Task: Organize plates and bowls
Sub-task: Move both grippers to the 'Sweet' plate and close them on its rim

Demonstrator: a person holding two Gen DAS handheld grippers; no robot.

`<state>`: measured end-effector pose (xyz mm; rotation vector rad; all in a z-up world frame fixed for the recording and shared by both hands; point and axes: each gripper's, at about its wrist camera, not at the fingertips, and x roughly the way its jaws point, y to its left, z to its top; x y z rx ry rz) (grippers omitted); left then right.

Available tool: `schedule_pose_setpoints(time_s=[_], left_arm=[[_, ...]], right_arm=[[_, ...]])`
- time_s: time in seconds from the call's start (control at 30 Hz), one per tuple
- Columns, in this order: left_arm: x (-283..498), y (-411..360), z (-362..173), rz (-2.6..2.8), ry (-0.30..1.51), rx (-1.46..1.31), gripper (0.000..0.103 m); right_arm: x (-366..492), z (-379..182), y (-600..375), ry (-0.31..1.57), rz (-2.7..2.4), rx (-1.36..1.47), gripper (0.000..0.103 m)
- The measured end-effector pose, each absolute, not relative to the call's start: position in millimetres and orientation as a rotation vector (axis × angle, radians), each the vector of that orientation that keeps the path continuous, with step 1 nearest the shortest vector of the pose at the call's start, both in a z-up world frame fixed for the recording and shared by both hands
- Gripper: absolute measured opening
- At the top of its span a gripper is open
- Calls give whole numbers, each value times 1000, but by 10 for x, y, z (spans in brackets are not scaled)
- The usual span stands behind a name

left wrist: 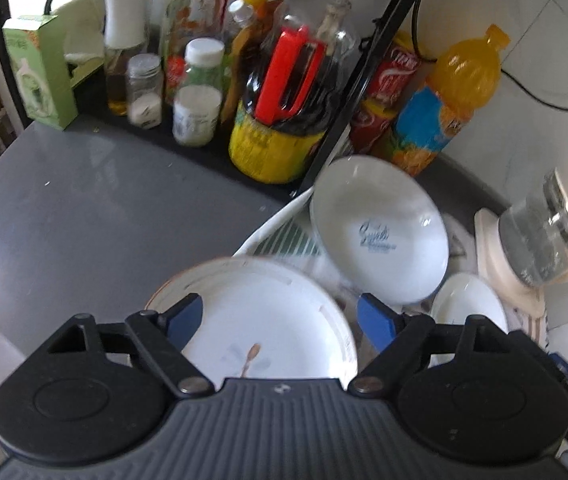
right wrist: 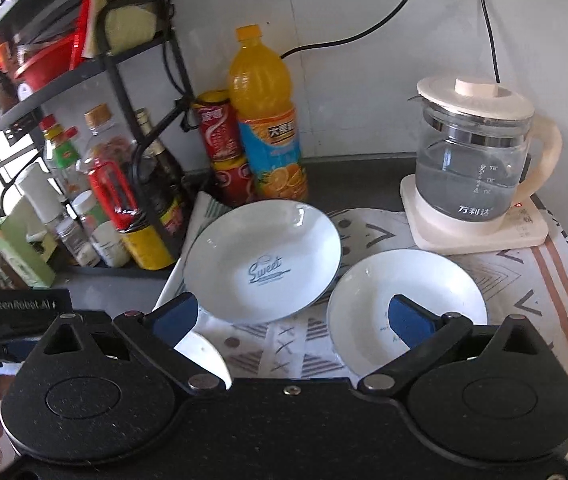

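Note:
My left gripper (left wrist: 280, 320) hangs open over a white plate with a brown rim and a flower motif (left wrist: 260, 312); its pads do not press on the plate. Behind it lie a white plate with blue "Sweet" lettering (left wrist: 380, 228) and a plain white plate (left wrist: 468, 300). In the right wrist view my right gripper (right wrist: 292, 318) stands wide open above the patterned cloth (right wrist: 524, 280), holding nothing. The "Sweet" plate (right wrist: 262, 268) lies just ahead of it. The plain plate (right wrist: 364, 308) lies under its right finger, and the edge of the flower plate (right wrist: 204, 352) shows under its left.
A glass kettle on a cream base (right wrist: 472, 168) stands at the back right. An orange drink bottle (right wrist: 264, 120), red cans (right wrist: 220, 132), several condiment bottles (left wrist: 280, 96) and a black rack (right wrist: 104, 64) line the back left. Grey counter (left wrist: 84, 200) lies left of the cloth.

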<state>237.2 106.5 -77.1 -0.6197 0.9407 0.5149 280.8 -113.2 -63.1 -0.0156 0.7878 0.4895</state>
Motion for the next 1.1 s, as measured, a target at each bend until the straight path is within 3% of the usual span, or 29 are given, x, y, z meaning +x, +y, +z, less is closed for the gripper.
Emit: schedule_pose_setpoints(time_s=[0.33,0.63,0.93,1.1], left_arm=[[2798,1242,-865,453,942,-665,83],[3112,1482,-1105,416,953,-697,79],[3464,1662,-1530,370,1012,-782,49],[3555,1665,-1739,368,1045,-834,34]], right_arm=[[3194,-741,-1006,844,426,23,99],[3513,-909,-778,896,418,75,82],[4007,-1239,-742,1000,359,184,57],[4244,-1486,-795,1074,322,242,37]])
